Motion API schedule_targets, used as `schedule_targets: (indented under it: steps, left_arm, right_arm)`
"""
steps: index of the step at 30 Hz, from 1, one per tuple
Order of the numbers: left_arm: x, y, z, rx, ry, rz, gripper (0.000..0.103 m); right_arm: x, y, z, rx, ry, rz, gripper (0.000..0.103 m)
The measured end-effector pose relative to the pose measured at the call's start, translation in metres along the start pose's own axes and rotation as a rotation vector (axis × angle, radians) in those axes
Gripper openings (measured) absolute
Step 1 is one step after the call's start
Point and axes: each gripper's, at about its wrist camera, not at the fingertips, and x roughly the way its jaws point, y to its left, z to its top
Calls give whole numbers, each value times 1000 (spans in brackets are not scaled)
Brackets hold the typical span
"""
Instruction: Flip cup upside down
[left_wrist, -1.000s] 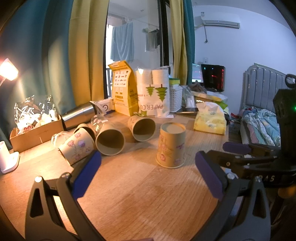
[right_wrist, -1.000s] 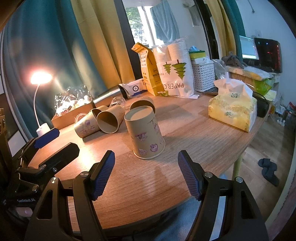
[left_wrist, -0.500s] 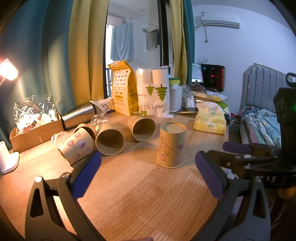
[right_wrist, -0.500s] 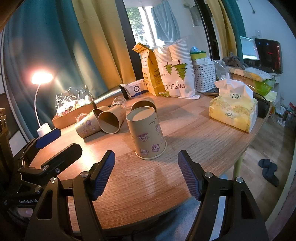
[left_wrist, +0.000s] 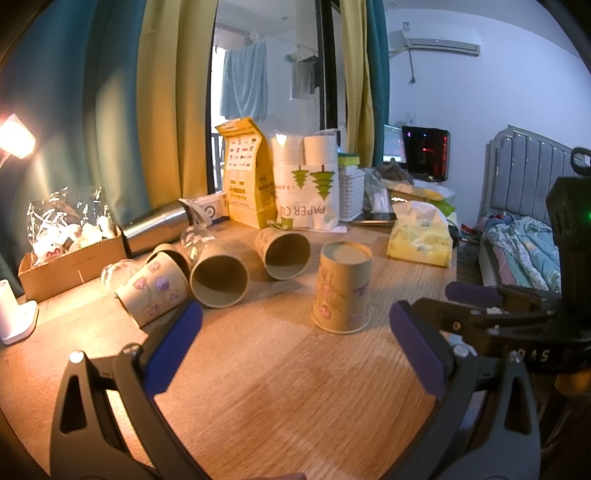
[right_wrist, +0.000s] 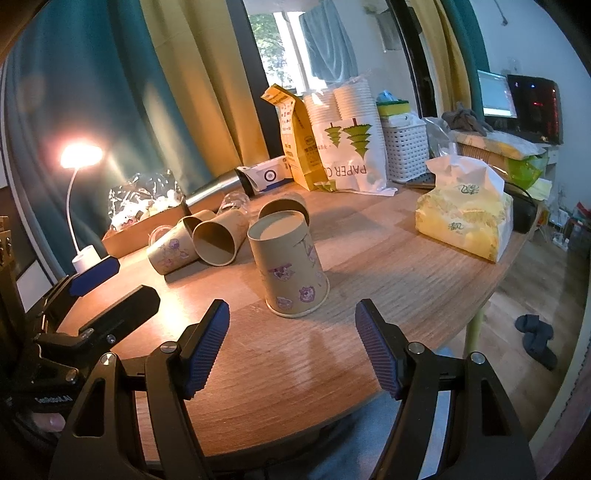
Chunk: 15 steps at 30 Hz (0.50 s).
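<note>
A tan paper cup with purple flower prints (left_wrist: 343, 288) stands upside down on the round wooden table (left_wrist: 280, 369); it also shows in the right wrist view (right_wrist: 290, 269). Three more paper cups lie on their sides behind it: one (left_wrist: 151, 290), a second (left_wrist: 218, 275) and a third (left_wrist: 286, 249). My left gripper (left_wrist: 291, 350) is open and empty, short of the standing cup. My right gripper (right_wrist: 291, 347) is open and empty, just in front of that cup.
A lit desk lamp (right_wrist: 83, 206), a cardboard box of wrapped items (left_wrist: 70, 251), a steel flask (left_wrist: 159, 227), a yellow carton (left_wrist: 247, 184), a bag of paper cups (left_wrist: 308, 192), a white basket (right_wrist: 404, 151) and a tissue pack (right_wrist: 465, 210) ring the table. Table edge runs right.
The right wrist view has shifted slightly, so the upside-down cup sits a little further right and lower in it. The left gripper has not visibly moved. Both stay open.
</note>
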Motion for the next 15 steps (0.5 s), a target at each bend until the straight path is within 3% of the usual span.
schedule_targets:
  steps: [15]
  left_arm:
    - [0, 1, 4, -2, 0, -2, 102]
  right_arm:
    - [0, 2, 2, -6, 10, 3, 74]
